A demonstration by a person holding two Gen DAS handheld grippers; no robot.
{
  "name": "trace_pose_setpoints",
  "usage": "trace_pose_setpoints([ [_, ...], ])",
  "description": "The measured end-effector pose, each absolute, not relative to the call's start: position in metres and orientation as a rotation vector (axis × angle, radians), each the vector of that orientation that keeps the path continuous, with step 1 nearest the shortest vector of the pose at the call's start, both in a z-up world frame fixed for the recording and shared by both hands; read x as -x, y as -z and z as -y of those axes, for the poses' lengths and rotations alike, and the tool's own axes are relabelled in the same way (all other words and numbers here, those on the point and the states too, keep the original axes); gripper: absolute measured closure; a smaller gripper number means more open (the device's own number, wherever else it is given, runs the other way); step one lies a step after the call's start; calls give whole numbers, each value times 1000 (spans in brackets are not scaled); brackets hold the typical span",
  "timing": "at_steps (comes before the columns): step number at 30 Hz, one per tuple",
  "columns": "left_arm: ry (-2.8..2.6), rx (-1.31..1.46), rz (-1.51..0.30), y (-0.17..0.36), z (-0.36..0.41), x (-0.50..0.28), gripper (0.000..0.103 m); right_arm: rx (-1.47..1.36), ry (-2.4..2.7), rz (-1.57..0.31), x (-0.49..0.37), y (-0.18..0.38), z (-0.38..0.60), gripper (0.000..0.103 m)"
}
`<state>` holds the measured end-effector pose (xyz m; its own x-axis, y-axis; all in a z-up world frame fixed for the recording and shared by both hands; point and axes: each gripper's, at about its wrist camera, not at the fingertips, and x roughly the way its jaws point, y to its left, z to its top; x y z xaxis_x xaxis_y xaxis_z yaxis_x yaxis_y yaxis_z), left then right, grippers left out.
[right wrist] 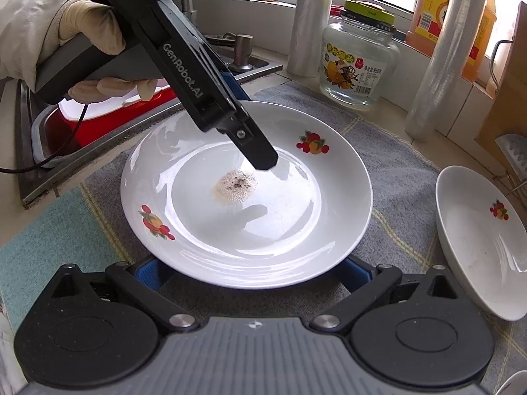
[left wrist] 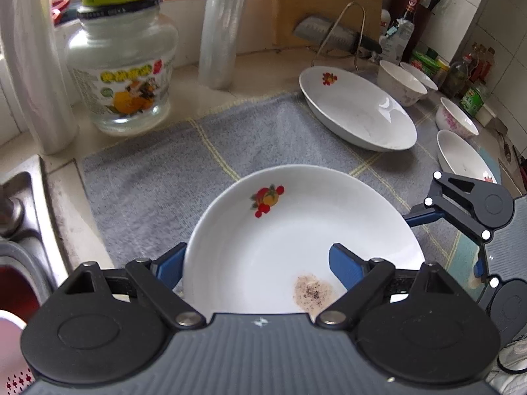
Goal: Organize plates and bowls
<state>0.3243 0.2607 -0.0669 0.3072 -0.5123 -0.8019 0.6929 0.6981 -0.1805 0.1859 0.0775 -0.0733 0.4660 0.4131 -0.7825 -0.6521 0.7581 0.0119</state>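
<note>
The grey cloth mat (left wrist: 154, 177) on the counter carries all the crockery, and none of it is stacked yet; judged from this layout, the organizing task is at an early stage.

1. Near plate (right wrist: 247, 197): rests flat on the mat just beside the sink (right wrist: 36, 151). It holds a small patch of speckled brownish residue (right wrist: 235, 186) at its centre and is otherwise empty.
2. Second plate (left wrist: 357, 112): lies farther along the mat, apart from the near plate, tilted, with no visible contents.
3. Bowls: two (left wrist: 400, 82) stand near the back wall, a flowered bowl (left wrist: 456, 120) sits in front of them, and another dish (left wrist: 464, 158) lies beside it. All appear empty and remain unsorted.
4. Glass jar (left wrist: 120, 75): lidded, standing off the mat; contents cannot be determined.

Left gripper (left wrist: 255, 263): the jaws are spread and straddle the rim of the near plate, one finger outside, one over the well. The pads do not visibly press the rim.

Right gripper (right wrist: 247, 271): the jaws are spread wide at the plate's near edge, the fingertips hidden under the rim; contact cannot be determined.

Remaining: stack the plates together and nest the bowls.
</note>
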Motion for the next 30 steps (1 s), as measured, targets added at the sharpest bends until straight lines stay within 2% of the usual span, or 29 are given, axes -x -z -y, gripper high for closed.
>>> trace_pose_setpoints([
  [16,744,-215,-688,20,-262,-261,3,238,-524,-845,-162,39,-47,0],
  [30,742,-148,-707,21,-211,-206,3,122,-268,-903,-137,24,23,0],
])
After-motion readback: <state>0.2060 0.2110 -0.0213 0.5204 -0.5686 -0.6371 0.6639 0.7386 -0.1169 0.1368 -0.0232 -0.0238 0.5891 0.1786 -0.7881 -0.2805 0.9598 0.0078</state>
